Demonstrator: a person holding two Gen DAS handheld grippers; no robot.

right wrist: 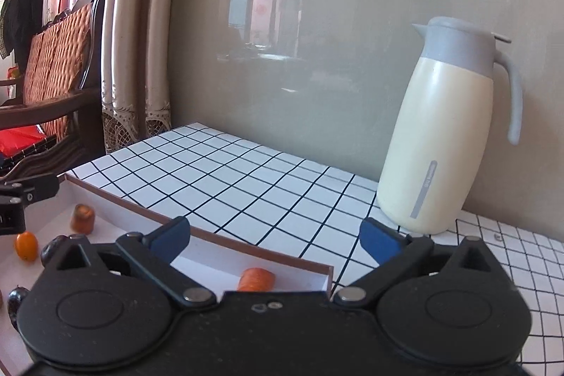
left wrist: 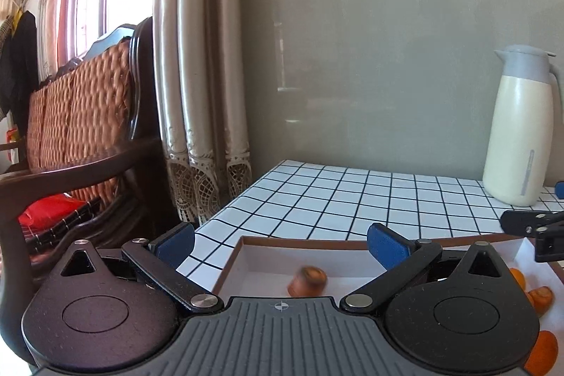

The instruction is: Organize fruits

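While both tongs [left wrist: 282,244] [right wrist: 275,240] are gaping empty, carrot pieces [left wrist: 307,281] [right wrist: 256,279] are lying in the box [left wrist: 299,240] at lower centre.

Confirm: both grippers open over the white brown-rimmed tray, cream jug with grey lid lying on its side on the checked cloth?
Not quite. The cream jug with grey lid stands upright on the checked cloth, as the right wrist view shows. Both the left gripper and right gripper are open over the white brown-rimmed tray.
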